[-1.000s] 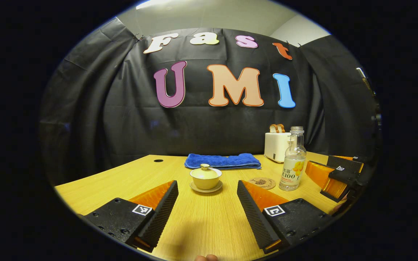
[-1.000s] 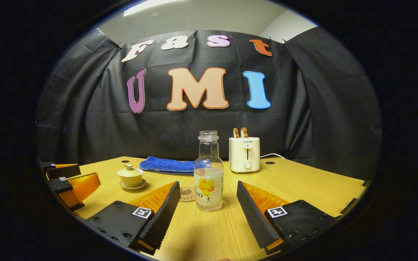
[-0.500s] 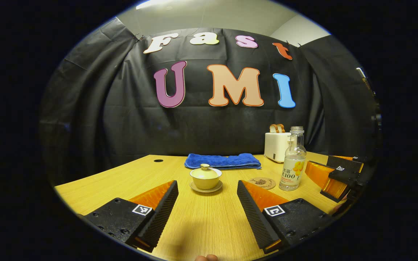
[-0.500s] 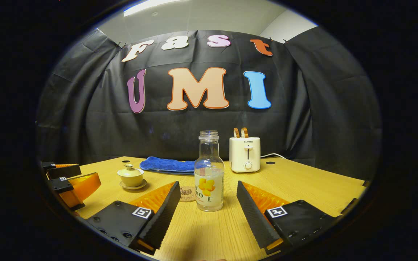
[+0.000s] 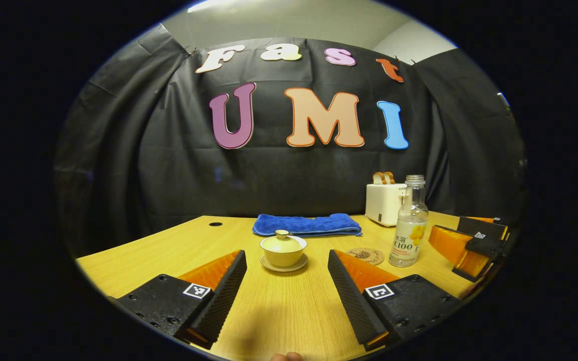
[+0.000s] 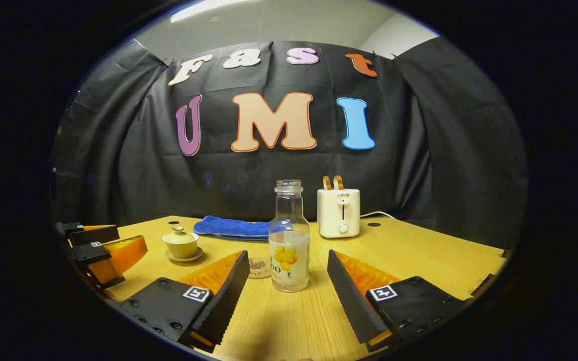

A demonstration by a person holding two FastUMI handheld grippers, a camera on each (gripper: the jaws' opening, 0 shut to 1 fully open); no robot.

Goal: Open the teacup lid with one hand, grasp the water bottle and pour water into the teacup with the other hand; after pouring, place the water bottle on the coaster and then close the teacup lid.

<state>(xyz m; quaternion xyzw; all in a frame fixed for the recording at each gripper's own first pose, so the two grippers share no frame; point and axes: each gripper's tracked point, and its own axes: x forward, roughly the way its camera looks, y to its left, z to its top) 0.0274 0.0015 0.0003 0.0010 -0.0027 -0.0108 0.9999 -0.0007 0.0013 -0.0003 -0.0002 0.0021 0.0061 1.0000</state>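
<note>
Teacup (image 5: 283, 252) stands on its saucer (image 5: 284, 264) on the wooden table (image 5: 168, 250), lid (image 5: 283, 241) seated on top, directly ahead of the left gripper (image 5: 287, 260) and beyond its fingertips, not touched. That gripper's jaws stand wide apart and hold nothing. In the right gripper view the teacup (image 6: 180, 244) sits off to the left, with the left gripper (image 6: 103, 245) visible near it at the edge. Water bottle (image 6: 289, 236) stands upright on the table, uncapped, partly filled with clear liquid, lined up with the gap of the right gripper (image 6: 288, 260) just past the fingertips; no contact observed. The right gripper's jaws are likewise spread wide and empty. Coaster (image 6: 259, 267) lies flat just left of the bottle, partly hidden behind the near finger; in the left gripper view the coaster (image 5: 365, 255) lies between teacup and water bottle (image 5: 409, 221), with the right gripper (image 5: 469, 243) beyond at the far right. A folded blue towel (image 5: 307, 224) lies at the back of the table behind the teacup. A white toaster (image 6: 338, 211) with two slices of bread protruding stands behind the bottle, near the black cloth wall (image 6: 269, 170).
</note>
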